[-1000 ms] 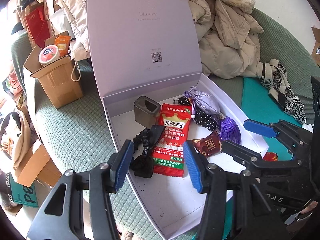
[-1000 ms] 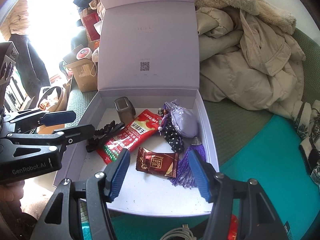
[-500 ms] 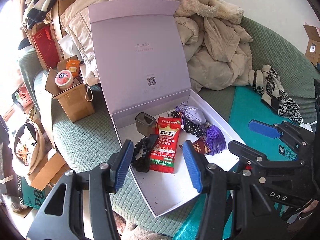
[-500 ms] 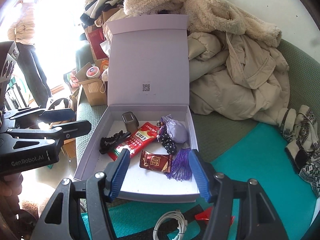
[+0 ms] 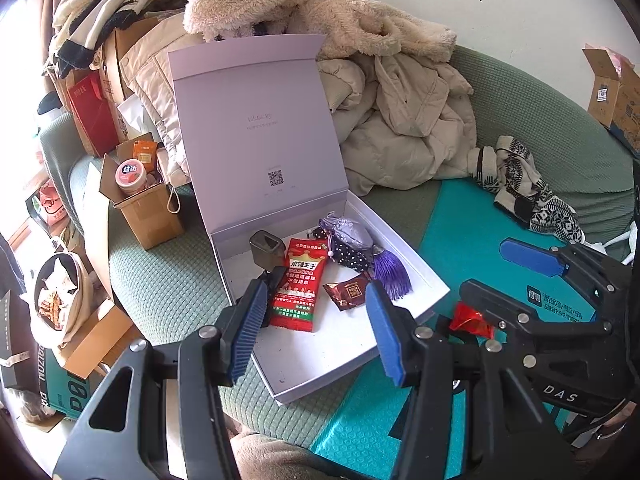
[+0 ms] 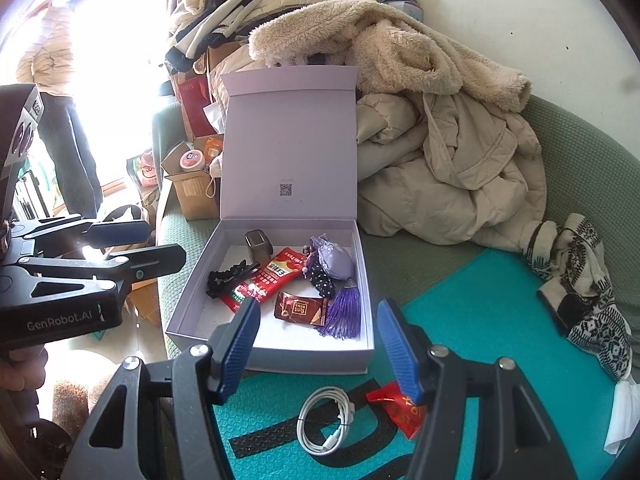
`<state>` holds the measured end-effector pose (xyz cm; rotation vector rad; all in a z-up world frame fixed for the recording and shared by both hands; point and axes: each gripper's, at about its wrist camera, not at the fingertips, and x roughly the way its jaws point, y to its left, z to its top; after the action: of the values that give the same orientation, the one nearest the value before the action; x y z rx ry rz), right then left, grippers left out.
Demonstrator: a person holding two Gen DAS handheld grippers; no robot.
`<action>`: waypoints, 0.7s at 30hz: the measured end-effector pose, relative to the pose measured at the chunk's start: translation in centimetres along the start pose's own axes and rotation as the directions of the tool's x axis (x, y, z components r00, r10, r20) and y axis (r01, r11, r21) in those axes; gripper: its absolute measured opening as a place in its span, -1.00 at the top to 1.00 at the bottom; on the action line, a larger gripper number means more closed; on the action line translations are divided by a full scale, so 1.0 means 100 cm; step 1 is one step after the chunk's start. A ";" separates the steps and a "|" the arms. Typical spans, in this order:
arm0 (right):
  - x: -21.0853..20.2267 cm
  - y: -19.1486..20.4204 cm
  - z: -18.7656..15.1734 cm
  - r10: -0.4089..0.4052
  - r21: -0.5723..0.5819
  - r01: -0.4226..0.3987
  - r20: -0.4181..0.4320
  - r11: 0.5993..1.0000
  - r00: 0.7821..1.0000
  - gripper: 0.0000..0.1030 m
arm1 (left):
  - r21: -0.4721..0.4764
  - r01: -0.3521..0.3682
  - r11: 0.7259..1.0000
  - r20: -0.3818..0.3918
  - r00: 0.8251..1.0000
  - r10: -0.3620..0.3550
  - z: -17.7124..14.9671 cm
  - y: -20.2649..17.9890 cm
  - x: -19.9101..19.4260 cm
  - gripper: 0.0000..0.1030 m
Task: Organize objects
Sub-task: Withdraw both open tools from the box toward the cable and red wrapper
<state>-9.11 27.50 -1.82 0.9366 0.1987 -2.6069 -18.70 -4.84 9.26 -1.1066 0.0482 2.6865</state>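
An open lilac box (image 6: 362,264) (image 5: 424,264) lies on the green sofa with its lid upright. Inside are a red snack packet (image 5: 302,284) (image 6: 266,280), a brown candy wrapper (image 6: 300,308) (image 5: 348,292), a purple tasselled pouch (image 6: 334,260) (image 5: 352,234), a black hair clip (image 6: 232,274) and a dark small holder (image 6: 258,244) (image 5: 266,246). On the teal mat in front lie a white cable (image 6: 326,420) and a red wrapper (image 6: 398,408) (image 5: 472,318). My left gripper (image 5: 312,328) is open and empty before the box. My right gripper (image 6: 316,350) is open and empty above the box's front wall.
Beige coats (image 6: 448,160) pile behind and right of the box. A patterned knit piece (image 6: 580,272) lies at right. A cardboard box with a jar (image 5: 140,200) stands left of the lilac box. Bags and cartons sit on the floor at left (image 5: 56,300).
Both grippers have pulled back and up from the box, so it looks smaller. The cable and red wrapper on the mat have come into view. Both stay open.
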 end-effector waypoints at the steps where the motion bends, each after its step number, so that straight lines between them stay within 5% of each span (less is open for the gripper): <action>1: -0.004 0.000 -0.002 -0.004 0.001 0.004 0.002 1.000 1.000 -0.20 | 0.002 0.002 1.000 0.002 1.000 -0.002 -0.002 -0.003 -0.003 0.02; 21: -0.070 -0.012 -0.049 -0.058 0.026 0.057 0.022 0.998 0.998 -0.20 | 0.055 0.048 0.997 0.017 0.999 -0.049 -0.038 -0.062 -0.052 -0.04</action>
<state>-1.68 31.87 -1.15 0.9216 0.1899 -2.6772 -11.08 -0.29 10.56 -1.0534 0.0897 2.6357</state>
